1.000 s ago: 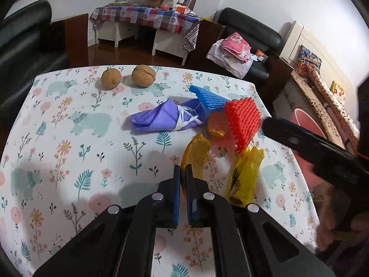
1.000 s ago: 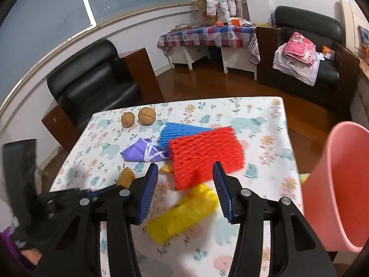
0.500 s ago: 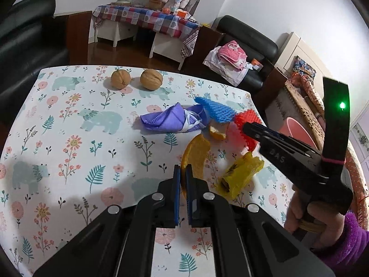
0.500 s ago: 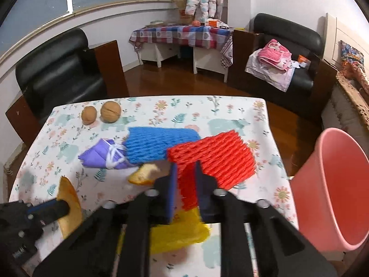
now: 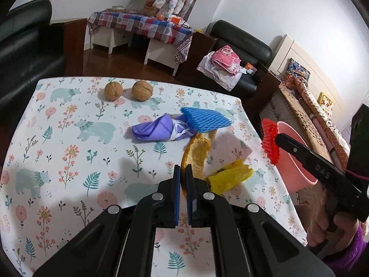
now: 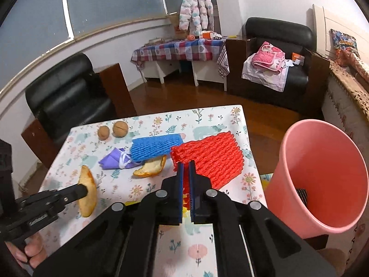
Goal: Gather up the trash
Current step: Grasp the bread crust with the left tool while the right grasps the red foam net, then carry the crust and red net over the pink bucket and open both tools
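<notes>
My left gripper (image 5: 182, 169) is shut on an orange peel (image 5: 195, 155) and holds it above the table; it also shows in the right wrist view (image 6: 87, 190). My right gripper (image 6: 186, 165) is shut on a red foam net (image 6: 212, 155), lifted off the table near the pink bin (image 6: 322, 180); the net also shows in the left wrist view (image 5: 270, 140). On the floral tablecloth (image 5: 69, 150) lie a blue foam net (image 5: 205, 120), a purple wrapper (image 5: 156, 130), a yellow wrapper (image 5: 228, 177) and a second peel piece (image 6: 151, 167).
Two walnuts (image 5: 126, 90) sit at the table's far side. The pink bin (image 5: 291, 159) stands on the floor off the table's right edge, with something dark inside. Black armchairs and a checked side table stand behind.
My right gripper closed on the red foam net and lifted it rightward toward the bin. My left gripper rose a little with the orange peel still in it.
</notes>
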